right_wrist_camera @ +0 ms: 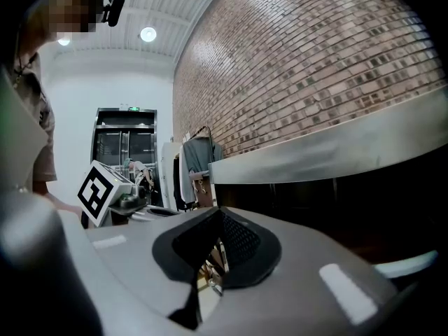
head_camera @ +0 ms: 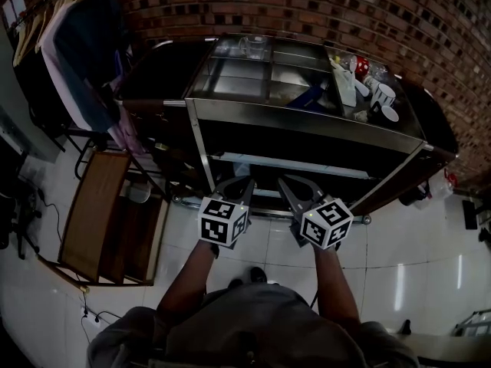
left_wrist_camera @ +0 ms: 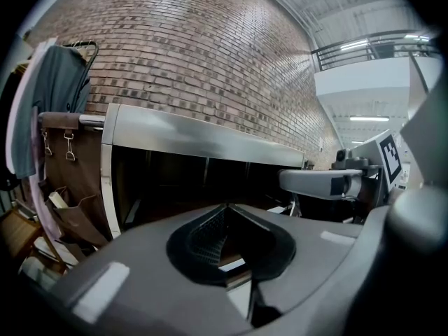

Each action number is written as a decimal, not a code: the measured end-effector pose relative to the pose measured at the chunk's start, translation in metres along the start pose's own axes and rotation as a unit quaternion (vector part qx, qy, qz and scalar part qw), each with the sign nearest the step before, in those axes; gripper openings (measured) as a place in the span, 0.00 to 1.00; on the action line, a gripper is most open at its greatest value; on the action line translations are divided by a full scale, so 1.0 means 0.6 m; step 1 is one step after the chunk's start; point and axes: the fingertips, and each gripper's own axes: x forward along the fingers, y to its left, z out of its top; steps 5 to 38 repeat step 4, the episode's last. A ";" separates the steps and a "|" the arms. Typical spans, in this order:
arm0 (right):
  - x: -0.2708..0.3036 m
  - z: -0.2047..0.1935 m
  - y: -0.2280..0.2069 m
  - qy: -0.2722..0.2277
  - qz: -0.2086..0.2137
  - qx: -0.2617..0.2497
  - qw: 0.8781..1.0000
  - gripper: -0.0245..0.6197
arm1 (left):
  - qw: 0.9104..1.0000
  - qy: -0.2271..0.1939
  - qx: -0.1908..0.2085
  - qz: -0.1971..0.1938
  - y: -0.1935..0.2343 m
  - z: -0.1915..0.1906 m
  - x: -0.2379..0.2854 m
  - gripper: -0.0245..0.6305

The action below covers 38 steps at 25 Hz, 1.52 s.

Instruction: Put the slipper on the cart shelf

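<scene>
A steel cart (head_camera: 307,125) stands against the brick wall, with a pale lower shelf (head_camera: 291,165) under its top. No slipper shows clearly in any view; a blue item (head_camera: 311,98) lies on the cart top, and I cannot tell what it is. My left gripper (head_camera: 244,184) and right gripper (head_camera: 288,182) hang side by side in front of the lower shelf, both pointing at the cart. In the left gripper view the left gripper (left_wrist_camera: 225,205) is shut with nothing between its jaws. The right gripper (right_wrist_camera: 220,212) looks the same in its own view, shut and holding nothing.
A rack of hanging clothes (head_camera: 77,60) stands left of the cart, with a wooden frame (head_camera: 96,213) on the floor below it. Cups and bottles (head_camera: 376,90) crowd the cart top's right end. White tiled floor (head_camera: 414,267) lies in front.
</scene>
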 end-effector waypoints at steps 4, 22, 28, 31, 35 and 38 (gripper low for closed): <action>0.006 -0.004 0.005 0.000 0.004 0.000 1.000 0.04 | 1.000 0.002 -0.001 0.004 0.006 -0.006 -0.005 0.05; 0.006 -0.004 0.005 0.000 0.004 0.000 1.000 0.04 | 1.000 0.002 -0.001 0.004 0.006 -0.006 -0.005 0.05; 0.006 -0.004 0.005 0.000 0.004 0.000 1.000 0.04 | 1.000 0.002 -0.001 0.004 0.006 -0.006 -0.005 0.05; 0.006 -0.004 0.005 0.000 0.004 0.000 1.000 0.04 | 1.000 0.002 -0.001 0.004 0.006 -0.006 -0.005 0.05; 0.006 -0.004 0.005 0.000 0.004 0.000 1.000 0.04 | 1.000 0.002 -0.001 0.004 0.006 -0.006 -0.005 0.05; 0.006 -0.004 0.005 0.000 0.004 0.000 1.000 0.04 | 1.000 0.002 -0.001 0.004 0.006 -0.006 -0.005 0.05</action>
